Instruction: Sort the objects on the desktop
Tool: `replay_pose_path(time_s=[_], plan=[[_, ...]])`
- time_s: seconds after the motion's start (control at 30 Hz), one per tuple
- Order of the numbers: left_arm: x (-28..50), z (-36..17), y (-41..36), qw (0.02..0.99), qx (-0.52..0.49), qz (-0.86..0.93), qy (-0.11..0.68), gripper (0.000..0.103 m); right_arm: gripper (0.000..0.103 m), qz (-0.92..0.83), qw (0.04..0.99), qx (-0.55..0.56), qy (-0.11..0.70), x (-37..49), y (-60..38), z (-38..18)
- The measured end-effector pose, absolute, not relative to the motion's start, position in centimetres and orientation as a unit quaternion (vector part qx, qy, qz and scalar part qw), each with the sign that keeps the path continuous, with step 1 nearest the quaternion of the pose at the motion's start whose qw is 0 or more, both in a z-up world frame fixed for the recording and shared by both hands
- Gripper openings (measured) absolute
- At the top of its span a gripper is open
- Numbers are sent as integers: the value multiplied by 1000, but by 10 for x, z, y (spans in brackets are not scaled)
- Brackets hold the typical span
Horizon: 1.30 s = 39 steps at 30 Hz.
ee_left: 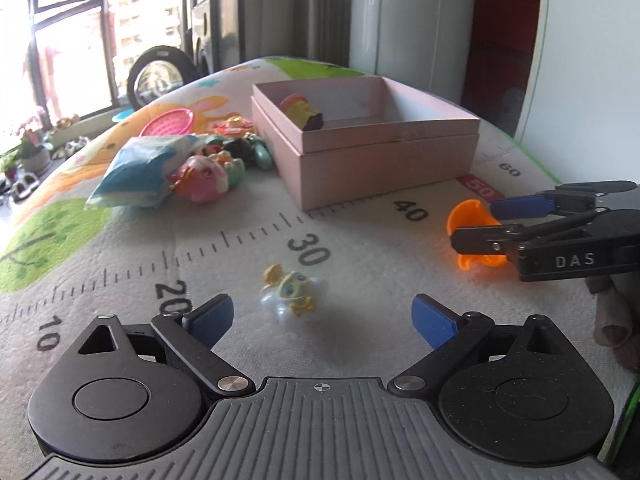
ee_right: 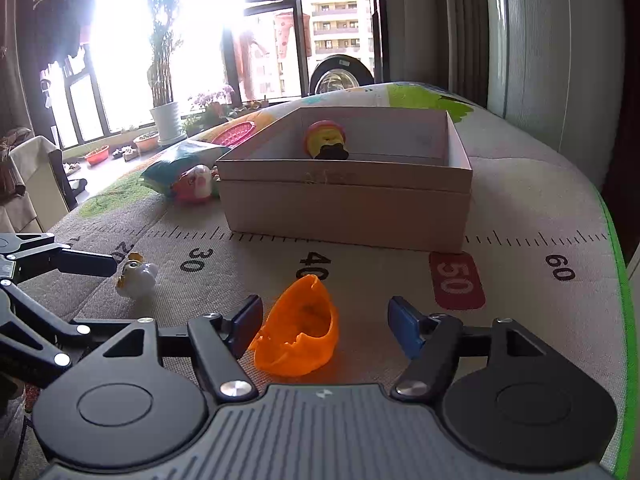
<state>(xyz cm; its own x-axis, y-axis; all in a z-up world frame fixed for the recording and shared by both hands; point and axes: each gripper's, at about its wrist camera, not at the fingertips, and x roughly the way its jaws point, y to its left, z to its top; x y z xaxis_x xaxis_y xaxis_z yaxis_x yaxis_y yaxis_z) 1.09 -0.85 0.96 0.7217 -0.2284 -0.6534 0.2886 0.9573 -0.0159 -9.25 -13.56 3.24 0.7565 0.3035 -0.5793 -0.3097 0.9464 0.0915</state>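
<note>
Both grippers tilt down in front of the pink box (ee_left: 372, 148). Left gripper (ee_left: 322, 318) jaws gape empty before the little figure (ee_left: 290, 294); right gripper (ee_right: 324, 328) jaws straddle the orange shell (ee_right: 298, 336), not pinching.

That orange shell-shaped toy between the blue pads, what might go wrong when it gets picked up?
1. The orange toy is thin-walled, open and lying tilted; the right gripper is open around it, nearer one pad, so closing could squirt it sideways.
2. The pink box has raised walls; a low carry might clip its rim.
3. The left gripper hovers nearby over the small angel figure, so they could bump.
</note>
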Motion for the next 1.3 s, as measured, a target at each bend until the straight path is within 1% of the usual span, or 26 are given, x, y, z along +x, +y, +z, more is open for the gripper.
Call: replay_pose_path(time_s=[0.1, 0.13, 0.2, 0.23, 0.27, 0.4, 0.53, 0.63, 0.7, 0.73, 0.77, 0.8, 0.83, 0.87, 0.9, 1.1, 1.17, 1.3], plan=[[17, 9, -4, 926, 36, -135, 352, 94, 73, 163, 937, -3, 308, -92, -135, 32], [18, 9, -4, 925, 32, -137, 354, 89, 73, 163, 937, -3, 308, -92, -135, 32], [20, 9, -4, 923, 26, -145, 356, 82, 73, 162, 937, -4, 309, -92, -135, 32], [21, 9, -4, 921, 24, -150, 358, 76, 73, 161, 937, -4, 309, -92, -135, 32], [21, 9, -6, 920, 24, -156, 360, 73, 73, 160, 937, -5, 309, -92, -135, 32], [16, 10, -9, 917, 31, -178, 355, 72, 73, 159, 937, -4, 311, -92, -135, 31], [21, 7, -11, 923, 50, -150, 350, 73, 73, 160, 937, -6, 311, -91, -134, 31], [29, 5, -11, 924, 52, -140, 352, 71, 73, 164, 935, -21, 312, -92, -129, 31], [31, 6, -14, 925, 58, -133, 351, 68, 73, 168, 933, -42, 316, -92, -121, 32], [32, 7, -15, 925, 61, -129, 351, 63, 73, 171, 931, -54, 319, -93, -117, 32], [31, 8, -16, 925, 64, -126, 352, 58, 71, 174, 928, -63, 322, -92, -114, 33], [30, 9, -16, 926, 65, -121, 353, 56, 62, 176, 926, -70, 327, -93, -112, 34], [28, 9, -16, 926, 67, -118, 353, 51, 55, 179, 923, -78, 332, -93, -110, 34], [24, 10, -16, 926, 70, -114, 354, 46, 53, 179, 921, -84, 335, -94, -109, 35], [21, 11, -16, 925, 72, -112, 355, 44, 53, 182, 920, -88, 334, -97, -109, 37], [-10, 26, -15, 931, 79, -119, 335, 43, 53, 220, 916, -102, 321, -129, -119, 60], [-21, 43, -16, 938, 82, -130, 310, 42, 53, 229, 921, -92, 301, -138, -128, 79], [-20, 85, -25, 955, 105, -138, 239, 42, 53, 219, 945, -61, 234, -134, -150, 139]])
